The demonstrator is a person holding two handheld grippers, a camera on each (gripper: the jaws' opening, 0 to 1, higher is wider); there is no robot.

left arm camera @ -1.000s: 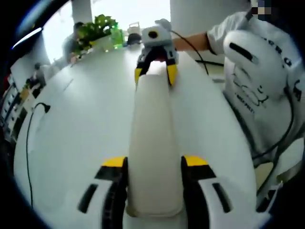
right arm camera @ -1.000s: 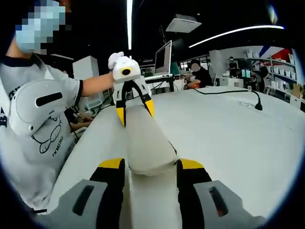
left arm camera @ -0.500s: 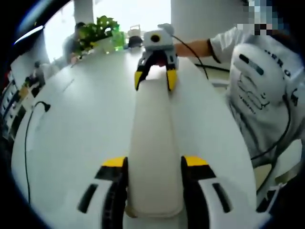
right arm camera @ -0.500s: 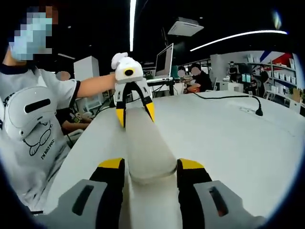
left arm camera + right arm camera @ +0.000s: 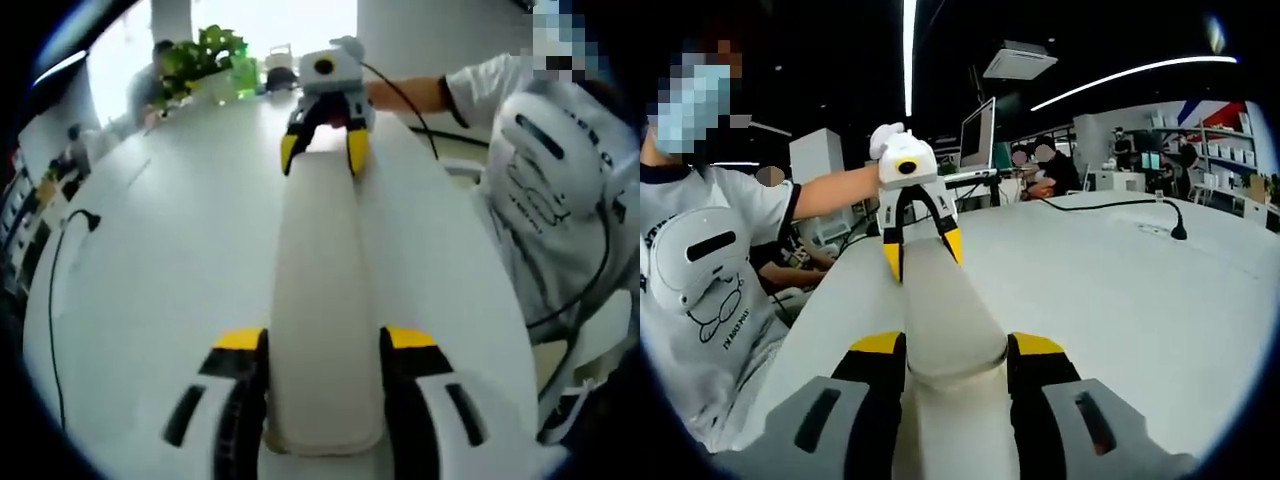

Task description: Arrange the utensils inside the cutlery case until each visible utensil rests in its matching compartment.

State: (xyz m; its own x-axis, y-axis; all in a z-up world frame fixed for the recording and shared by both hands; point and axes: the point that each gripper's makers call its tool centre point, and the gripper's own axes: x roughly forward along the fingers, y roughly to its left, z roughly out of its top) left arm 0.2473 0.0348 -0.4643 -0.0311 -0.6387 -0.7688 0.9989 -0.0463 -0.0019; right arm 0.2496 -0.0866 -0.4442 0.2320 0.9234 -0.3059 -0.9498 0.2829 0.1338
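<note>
Change: both grippers keep their hold on the long case, nothing on the table has shifted; in the left gripper view the far end of the case and the gripper on it sit slightly higher in the picture, and in the right gripper view the background has slid a little, which is camera movement.
Left gripper [image 5: 323,345]: clamped on the near end of the cutlery case [image 5: 320,290], one yellow-tipped jaw against each long side; in the right gripper view the same gripper [image 5: 923,250] straddles the far end of the case, held by a hand in a white glove [image 5: 883,139].
Right gripper [image 5: 958,350]: clenched on the opposite end of the cutlery case [image 5: 940,305], jaws pressed to both sides; from the left gripper view it [image 5: 320,153] grips the far end.
Cutlery case: closed, off-white, long and narrow, stretched straight ahead between the two grippers, over the white table [image 5: 160,260]; whether it touches the table cannot be told.
Beyond the case: a black cable [image 5: 58,270] lies to the left on the table, and a green plant [image 5: 200,60] stands at the far edge.
Beside the grippers: the person's white printed shirt [image 5: 560,190] is to the right.
</note>
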